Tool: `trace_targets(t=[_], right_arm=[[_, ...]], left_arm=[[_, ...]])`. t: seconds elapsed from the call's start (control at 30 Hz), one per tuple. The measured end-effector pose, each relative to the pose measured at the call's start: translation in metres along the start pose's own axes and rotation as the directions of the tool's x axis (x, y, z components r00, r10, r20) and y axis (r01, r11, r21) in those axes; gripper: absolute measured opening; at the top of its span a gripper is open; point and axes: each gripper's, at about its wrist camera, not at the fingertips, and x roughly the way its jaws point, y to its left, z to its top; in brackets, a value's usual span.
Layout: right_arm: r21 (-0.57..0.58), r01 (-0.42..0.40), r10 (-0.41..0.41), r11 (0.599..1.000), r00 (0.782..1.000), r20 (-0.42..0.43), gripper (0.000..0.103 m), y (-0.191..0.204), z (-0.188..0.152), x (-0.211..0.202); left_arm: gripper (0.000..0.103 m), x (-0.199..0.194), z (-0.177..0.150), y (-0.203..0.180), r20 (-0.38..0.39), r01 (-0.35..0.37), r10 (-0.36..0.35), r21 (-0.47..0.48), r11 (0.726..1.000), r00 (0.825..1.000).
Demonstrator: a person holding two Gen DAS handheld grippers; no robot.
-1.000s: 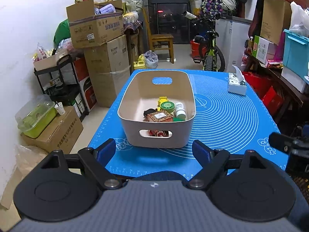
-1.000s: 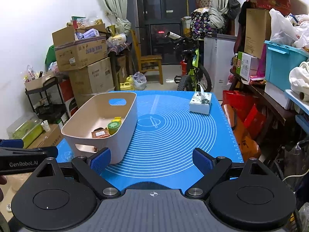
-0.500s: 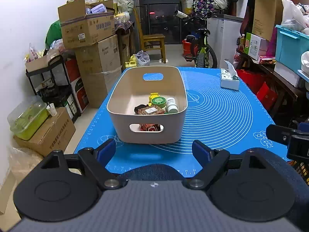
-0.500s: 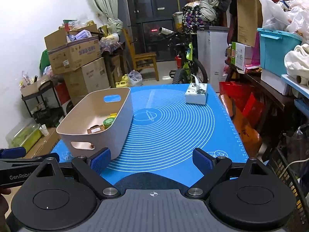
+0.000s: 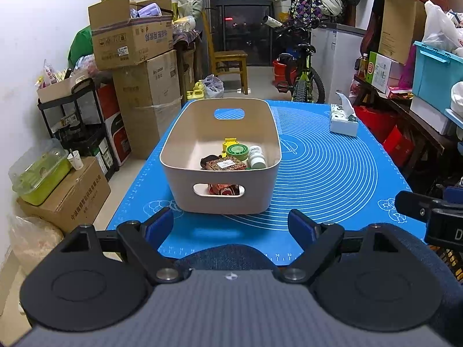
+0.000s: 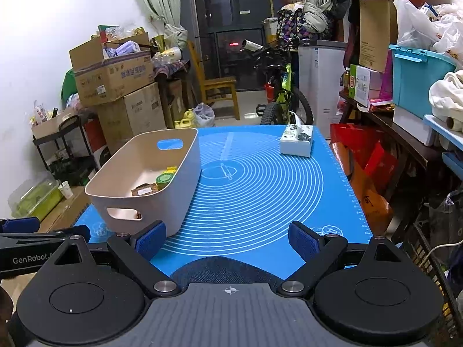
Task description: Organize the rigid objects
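Note:
A beige plastic bin (image 5: 185,156) with handle slots stands on the blue mat (image 5: 324,173); it also shows in the right wrist view (image 6: 185,193). Inside lie a green-lidded jar (image 5: 237,150), a white bottle (image 5: 257,156), a brown patterned box (image 5: 225,164), a yellow piece (image 5: 228,142) and a red item low at the front slot (image 5: 222,189). My left gripper (image 5: 231,225) is open and empty, held back from the bin's near wall. My right gripper (image 6: 227,241) is open and empty over the mat's near edge, right of the bin.
A tissue box (image 5: 343,120) sits at the mat's far right (image 6: 296,143). Stacked cardboard boxes (image 5: 144,81) and a black cart (image 5: 72,121) stand left of the table. A bicycle (image 5: 301,72) and a chair (image 5: 228,63) are behind. Cluttered shelves (image 6: 405,92) line the right.
Both grippers have drawn back and risen a little from the table, so the bin and mat look farther away. Both stay open and empty.

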Motion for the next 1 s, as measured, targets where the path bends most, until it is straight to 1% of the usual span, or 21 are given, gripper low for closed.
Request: trace_targets(t=[0.37,1.0], right_arm=[[-0.019,0.002,-0.002,1.0,1.0,-0.001,0.093,0.0006,0.0,0.0004],[-0.018,0.003,-0.003,1.0,1.0,-0.003,0.093,0.0014,-0.0002,0.0007]], left_arm=[[0.086,-0.0003,0.0001,-0.0001,-0.001,0.002,-0.002,0.002,1.0,1.0],[0.086,-0.0004,0.0006,0.0005,0.0,0.002,-0.002,0.002,1.0,1.0]])
